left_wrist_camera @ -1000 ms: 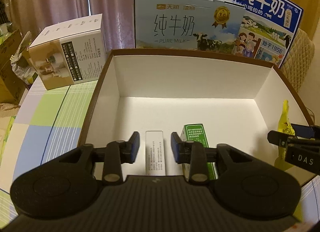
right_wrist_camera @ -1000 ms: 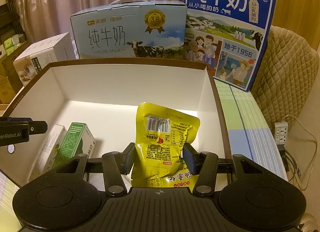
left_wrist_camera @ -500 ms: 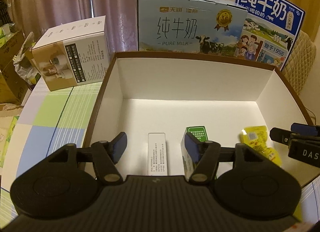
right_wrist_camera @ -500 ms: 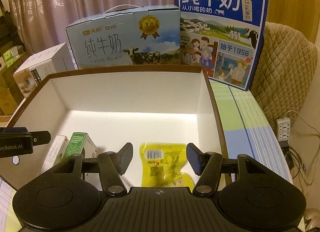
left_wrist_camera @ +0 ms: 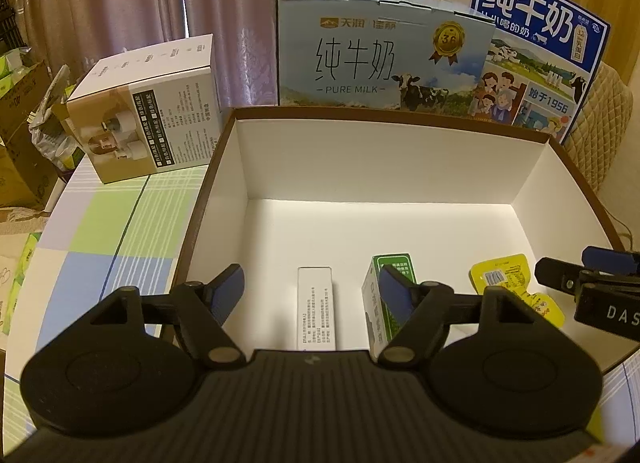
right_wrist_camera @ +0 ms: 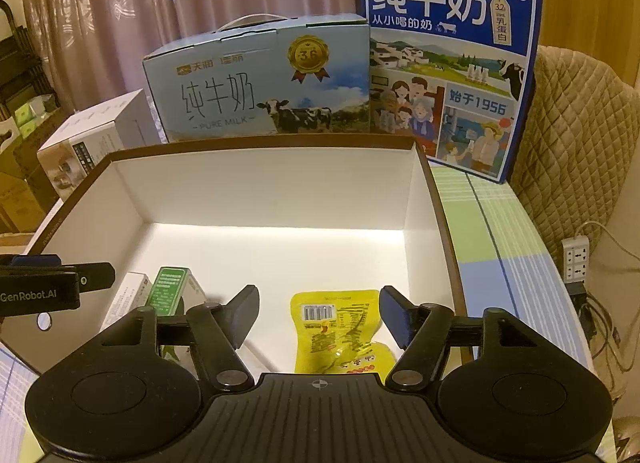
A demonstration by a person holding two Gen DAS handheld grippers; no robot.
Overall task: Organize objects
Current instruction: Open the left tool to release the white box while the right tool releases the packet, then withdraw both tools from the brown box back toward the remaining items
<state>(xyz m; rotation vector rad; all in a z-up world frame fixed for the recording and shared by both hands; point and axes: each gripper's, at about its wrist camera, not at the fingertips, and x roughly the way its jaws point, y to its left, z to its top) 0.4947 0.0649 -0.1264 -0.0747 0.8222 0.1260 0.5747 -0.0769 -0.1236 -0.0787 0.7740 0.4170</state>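
**On the checked tabletop: three items down in the tray, both grippers empty**

Surface: tablecloth (left_wrist_camera: 120,223) in green, blue and white checks. Big open box (left_wrist_camera: 224,135), brown rim, white inside, sits in the middle. Behind it: pale blue milk carton case (left_wrist_camera: 380,59) and a darker blue milk case (right_wrist_camera: 452,63); white appliance box (left_wrist_camera: 148,119) off to the left. Pink curtains at the back, quilted chair (right_wrist_camera: 572,135) and a power strip (right_wrist_camera: 576,259) on the right.

Diff vs 1 s ago: yellow snack pouch (right_wrist_camera: 340,331) was pinched upright in the right gripper (right_wrist_camera: 318,315); now it lies flat on the box floor and the fingers stand wide apart around it, holding nothing. Left gripper (left_wrist_camera: 312,287) was nearly closed over the white carton (left_wrist_camera: 316,307); now spread wide, empty.

Orientation: white carton lies flat, long axis running from near wall to far wall. Green carton (left_wrist_camera: 390,295) is just right of it, parallel, same axis. Pouch is right of both, near the front, barcode end toward the far wall, long axis roughly the same way.
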